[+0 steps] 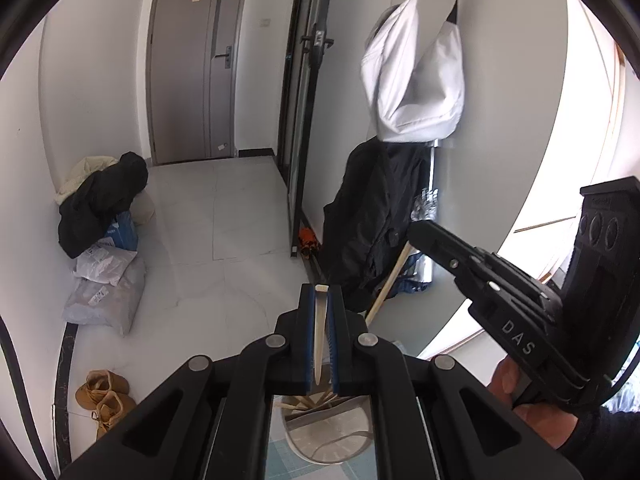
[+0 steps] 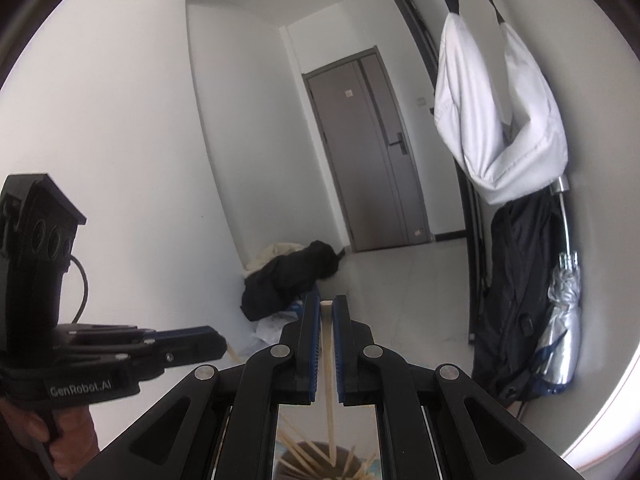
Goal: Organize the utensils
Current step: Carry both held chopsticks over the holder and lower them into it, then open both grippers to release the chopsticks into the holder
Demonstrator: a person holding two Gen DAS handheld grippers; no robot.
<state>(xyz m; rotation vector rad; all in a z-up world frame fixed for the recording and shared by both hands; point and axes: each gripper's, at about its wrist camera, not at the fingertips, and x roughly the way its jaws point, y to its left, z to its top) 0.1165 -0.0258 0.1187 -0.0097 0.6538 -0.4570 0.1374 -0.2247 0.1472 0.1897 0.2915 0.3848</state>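
My left gripper (image 1: 322,289) is shut on a pale wooden chopstick (image 1: 319,340) that stands upright between its blue pads, its blunt end just above the fingertips. My right gripper (image 2: 327,301) is shut on a second chopstick (image 2: 329,360), also upright. Each gripper shows in the other's view: the right gripper (image 1: 418,231) with its stick (image 1: 394,276) hanging below, and the left gripper (image 2: 218,342) held by a hand at the left. Under both grippers sits a round holder (image 1: 332,440) with several chopsticks (image 2: 296,452) fanned out in it.
A grey door (image 1: 192,64) closes the hallway. Dark jackets and parcels (image 1: 100,216) are heaped by the left wall, with tan boots (image 1: 104,396) nearer. A white bag (image 1: 412,76), a black coat (image 1: 372,216) and a silver umbrella (image 2: 560,320) hang at the right.
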